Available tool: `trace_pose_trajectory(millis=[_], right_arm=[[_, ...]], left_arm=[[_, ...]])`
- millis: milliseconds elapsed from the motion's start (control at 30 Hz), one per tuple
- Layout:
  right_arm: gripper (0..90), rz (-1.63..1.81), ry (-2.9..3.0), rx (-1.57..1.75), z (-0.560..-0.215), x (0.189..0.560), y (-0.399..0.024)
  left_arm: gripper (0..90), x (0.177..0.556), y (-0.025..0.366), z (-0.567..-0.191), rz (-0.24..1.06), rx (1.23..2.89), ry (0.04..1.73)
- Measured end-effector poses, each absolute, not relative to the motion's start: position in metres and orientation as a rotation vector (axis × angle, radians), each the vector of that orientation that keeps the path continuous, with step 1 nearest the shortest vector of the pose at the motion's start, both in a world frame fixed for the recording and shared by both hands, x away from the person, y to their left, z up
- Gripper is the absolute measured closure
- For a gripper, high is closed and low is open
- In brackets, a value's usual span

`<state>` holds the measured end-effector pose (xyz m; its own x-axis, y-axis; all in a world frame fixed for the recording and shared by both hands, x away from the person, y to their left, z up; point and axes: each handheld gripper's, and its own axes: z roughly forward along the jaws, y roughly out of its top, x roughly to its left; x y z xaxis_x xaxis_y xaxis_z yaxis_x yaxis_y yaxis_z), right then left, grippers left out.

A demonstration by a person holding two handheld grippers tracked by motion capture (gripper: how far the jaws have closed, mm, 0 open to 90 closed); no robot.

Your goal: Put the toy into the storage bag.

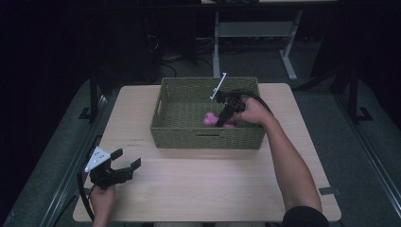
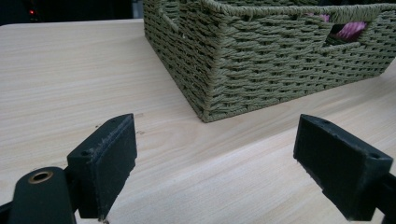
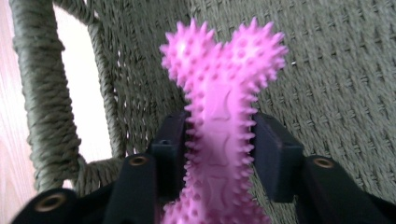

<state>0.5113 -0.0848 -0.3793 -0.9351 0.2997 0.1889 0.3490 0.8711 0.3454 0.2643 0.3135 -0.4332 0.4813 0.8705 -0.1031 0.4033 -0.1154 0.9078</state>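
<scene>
1. Jaws of the right gripper [image 1: 222, 115] are clenched on a pink spiky chew toy [image 3: 219, 126], squeezing its narrow middle with the forked, knobbly end sticking out past the pads.
2. That toy [image 1: 211, 119] sits low inside the green woven basket [image 1: 206, 137], toward its right half and close to the woven floor; whether it touches the floor cannot be told.
3. Jaws of the left gripper [image 1: 124, 163] are spread wide and grasp nothing; it rests over the near left part of the tabletop [image 1: 213, 184], well apart from the basket.
4. Judged from this, the step in hand is either setting the toy down in the basket or lifting it out; the pictures alone do not settle which.
5. If placing, the next move calls for releasing the grip and rising straight up, keeping clear of the near wall and its handle slot [image 2: 348, 31].
6. The tabletop is pale wood grain with nothing else loose on it.
7. Beyond the far edge the room is dim: dark floor, cables, and a grey desk frame [image 1: 288, 61].
</scene>
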Motion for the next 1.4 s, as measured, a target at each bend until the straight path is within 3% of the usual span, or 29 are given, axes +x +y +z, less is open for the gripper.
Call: trace_pose_trajectory(millis=[467,1400], right_arm=[[57.3,-0.620,-2.897,-0.533,-0.372,0.510,-0.090],[46.9,-0.739,-2.903,-0.597,-0.346,0.491,-0.120]], left_arm=[[12.8,0.263,0.314,-0.434,0.581,1.716,1.099],[12.8,0.263,0.310,-0.433,0.582,1.722,1.091]])
